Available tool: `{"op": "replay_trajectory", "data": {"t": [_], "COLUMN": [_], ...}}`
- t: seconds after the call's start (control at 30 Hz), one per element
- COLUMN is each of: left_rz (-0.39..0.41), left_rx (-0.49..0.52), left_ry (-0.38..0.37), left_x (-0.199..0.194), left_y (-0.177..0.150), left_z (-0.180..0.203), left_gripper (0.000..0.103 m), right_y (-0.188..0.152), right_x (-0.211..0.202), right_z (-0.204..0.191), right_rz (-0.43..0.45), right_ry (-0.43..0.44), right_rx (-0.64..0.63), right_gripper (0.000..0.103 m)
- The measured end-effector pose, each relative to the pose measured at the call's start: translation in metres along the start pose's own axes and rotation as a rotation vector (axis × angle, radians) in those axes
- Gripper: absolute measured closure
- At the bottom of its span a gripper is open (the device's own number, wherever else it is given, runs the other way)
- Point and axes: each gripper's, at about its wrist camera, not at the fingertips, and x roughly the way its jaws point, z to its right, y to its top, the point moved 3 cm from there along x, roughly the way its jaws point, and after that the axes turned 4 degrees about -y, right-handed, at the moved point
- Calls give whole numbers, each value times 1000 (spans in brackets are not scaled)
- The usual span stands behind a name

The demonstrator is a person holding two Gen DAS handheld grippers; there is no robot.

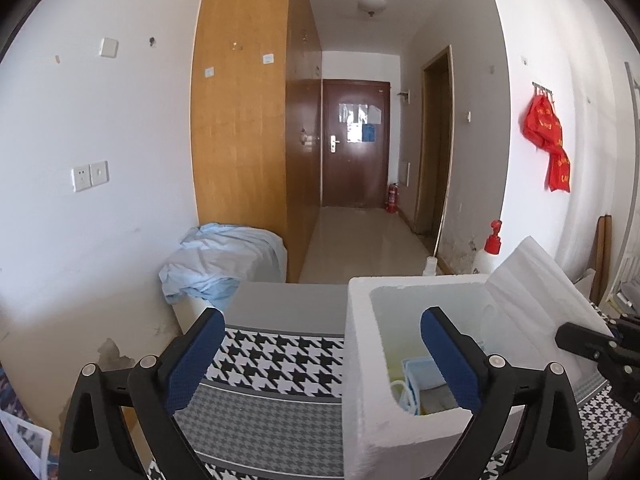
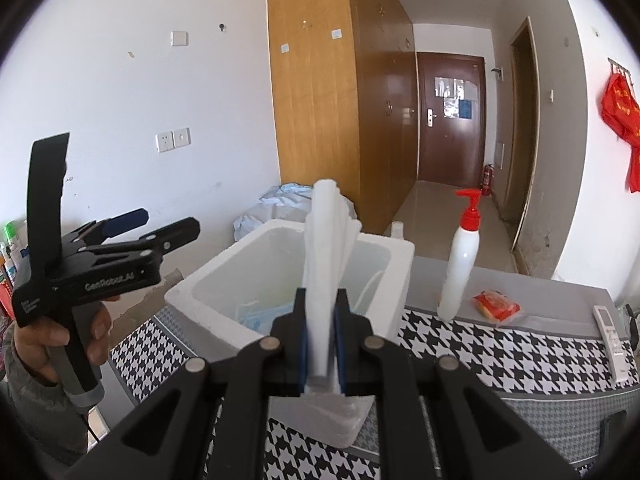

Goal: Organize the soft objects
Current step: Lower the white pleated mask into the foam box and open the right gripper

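We've got the right gripper (image 2: 320, 332) clamping the foam lid (image 2: 326, 240) mid-frame, left gripper (image 1: 322, 354) wide, empty; next: seat lid on the box (image 2: 224, 276).

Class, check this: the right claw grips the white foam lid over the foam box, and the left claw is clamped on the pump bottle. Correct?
One error. The left claw is open and holds nothing, as both wrist views show; the pump bottle stands untouched. The right claw does grip the lid over the box.

Foam box (image 2: 224, 288) taken as landmark, set on table (image 2: 500, 344). Masks (image 2: 256, 316) lie inside it. Pump bottle (image 2: 460, 272) stands to its right, packet (image 2: 496, 304) and remote (image 2: 612, 340) further right.
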Motion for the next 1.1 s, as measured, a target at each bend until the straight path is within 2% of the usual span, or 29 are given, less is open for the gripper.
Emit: {"op": "replay_trajectory", "data": {"t": [0.1,0.5,0.53,0.6,0.63,0.67,1.1], "left_rz": [3,24,27,30,30,27,15], "left_rx": [-3,-12,-11,-13,-14,-18,-26], "left_ry": [8,1,0,1,0,-3,-20], "left_x": [-2,-20,-21,-23,-23,-23,-29], "left_y": [-2,-8,-8,-10,-10,-12,-20], "left_z": [-4,-17,-17,-17,-17,-18,-12], "left_gripper": [1,1,1,1,1,1,1], "right_y": [2,7,8,7,7,6,6], "right_x": [4,28,29,32,33,31,9], "right_z": [-3,-18,-19,-20,-21,-21,-15], "right_rz": [-5,-43,-46,-53,-51,-43,1], "right_ry": [3,12,7,-10,-5,-2,-14], "right_rx": [-2,-14,-16,-19,-19,-16,-1], "right_gripper": [89,88,86,62,44,35,33]}}
